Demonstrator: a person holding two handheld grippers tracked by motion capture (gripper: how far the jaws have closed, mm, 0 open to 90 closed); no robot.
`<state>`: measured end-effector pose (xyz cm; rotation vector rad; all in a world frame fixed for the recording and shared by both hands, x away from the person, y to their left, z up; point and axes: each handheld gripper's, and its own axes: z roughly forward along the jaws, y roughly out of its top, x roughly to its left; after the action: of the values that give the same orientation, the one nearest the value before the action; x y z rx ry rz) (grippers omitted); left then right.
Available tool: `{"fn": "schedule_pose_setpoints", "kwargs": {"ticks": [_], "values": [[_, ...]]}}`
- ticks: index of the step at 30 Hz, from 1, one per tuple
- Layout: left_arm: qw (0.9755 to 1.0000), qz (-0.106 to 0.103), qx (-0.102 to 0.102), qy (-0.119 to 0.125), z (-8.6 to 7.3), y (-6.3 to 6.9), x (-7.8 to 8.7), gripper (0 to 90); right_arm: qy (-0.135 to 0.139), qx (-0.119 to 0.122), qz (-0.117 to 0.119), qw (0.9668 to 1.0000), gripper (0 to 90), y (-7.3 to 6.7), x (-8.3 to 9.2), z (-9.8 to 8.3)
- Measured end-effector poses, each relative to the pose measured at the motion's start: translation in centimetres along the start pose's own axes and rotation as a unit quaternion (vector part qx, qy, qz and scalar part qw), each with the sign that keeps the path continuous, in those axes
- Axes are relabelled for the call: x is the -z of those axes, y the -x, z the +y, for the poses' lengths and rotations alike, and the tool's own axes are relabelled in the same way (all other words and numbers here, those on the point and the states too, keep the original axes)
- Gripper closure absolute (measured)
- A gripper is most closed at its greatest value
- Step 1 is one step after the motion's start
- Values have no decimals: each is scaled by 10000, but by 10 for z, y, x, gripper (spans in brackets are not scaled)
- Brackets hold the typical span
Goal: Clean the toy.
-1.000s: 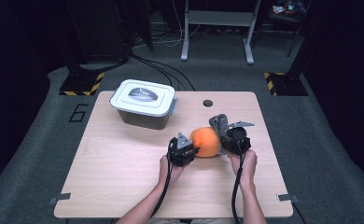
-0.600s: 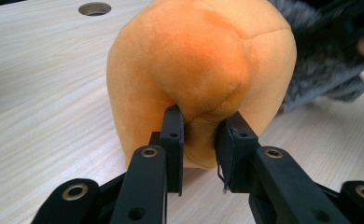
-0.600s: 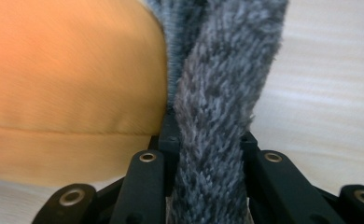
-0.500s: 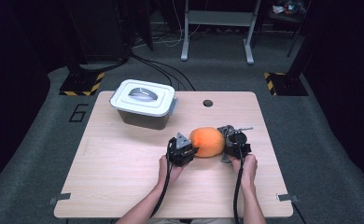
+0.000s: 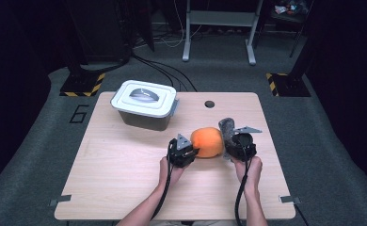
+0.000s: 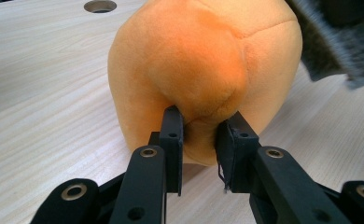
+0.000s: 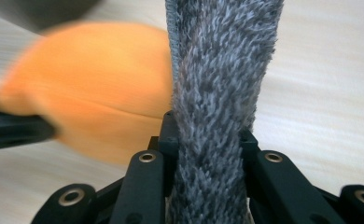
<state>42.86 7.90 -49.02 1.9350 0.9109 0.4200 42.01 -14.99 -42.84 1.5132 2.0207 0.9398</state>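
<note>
Keep the orange plush toy (image 5: 207, 141) low over the right half of the wooden table (image 5: 125, 160), well clear of the lidded container (image 5: 146, 104) at the back left. Hold the left gripper (image 6: 200, 133) pinched on a fold of orange fabric; keep the right gripper (image 7: 208, 135) clamped on the grey furry strip (image 7: 220, 84), and pull apart gently, never jerking

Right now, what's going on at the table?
A person works two handheld grippers at a wooden table. The left gripper is pinching a fold of an orange plush that sits on the tabletop. The right gripper is shut on a grey furry cloth, held upright right beside the plush. A lidded bin sits apart at the far left of the table, closed.
</note>
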Motion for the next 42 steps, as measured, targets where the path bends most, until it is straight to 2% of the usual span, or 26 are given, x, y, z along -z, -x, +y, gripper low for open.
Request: {"fn": "schedule_pose_setpoints", "kwargs": {"ticks": [2,5,8,10,12,16,18,20,22,23,24,27,31,32,33,35,36,38,40,42], "values": [[10000,2,-5,2,0,0,0,726,93,188,157,9997,723,-11,5,4],[10000,-6,-20,-1,0,-1,0,715,-69,326,180,9993,724,-22,0,8],[10000,12,7,30,0,-3,0,667,-139,372,134,9991,725,-22,-9,9],[10000,14,-20,51,0,-2,0,574,-172,315,90,9993,724,-21,-12,10],[9998,142,-115,-13,-2,-2,-2,475,-195,350,39,9992,724,-19,-15,12],[9997,225,-114,34,-5,-3,-7,408,-227,300,46,9993,724,-13,-20,15],[9994,244,-235,55,-4,-1,-9,415,-223,302,69,9993,724,-13,-21,15],[9988,243,-411,96,-3,1,-11,466,-231,285,42,9993,724,-12,-22,15],[9982,209,-530,168,-4,2,-13,556,-221,272,53,9994,724,-11,-22,15],[9980,214,-566,194,-4,3,-14,647,-228,253,47,9994,724,-10,-21,15],[9980,186,-572,206,-3,2,-13,647,-228,253,47,9994,724,-10,-21,15],[9982,152,-530,238,-2,3,-11,743,-153,176,41,9997,725,-7,-16,15],[9988,15,-452,208,0,5,-6,775,-2,193,130,9997,725,-8,-5,17],[9987,-2,-461,216,0,6,-5,780,36,195,205,9996,725,-11,-1,18],[9990,-121,-380,205,1,8,-2,784,103,294,301,9991,724,-19,6,21],[9990,-170,-376,198,1,10,0,785,114,365,326,9987,725,-22,8,22],[9990,-202,-327,234,2,11,2,787,169,479,456,9977,723,-33,12,26],[9989,-236,-286,271,3,12,6,788,158,501,458,9976,723,-37,13,27],[9989,-338,-223,254,4,12,9,789,162,690,555,9959,722,-49,12,30],[9991,-318,-185,223,2,10,10,790,102,687,534,9962,722,-54,9,31]]}}
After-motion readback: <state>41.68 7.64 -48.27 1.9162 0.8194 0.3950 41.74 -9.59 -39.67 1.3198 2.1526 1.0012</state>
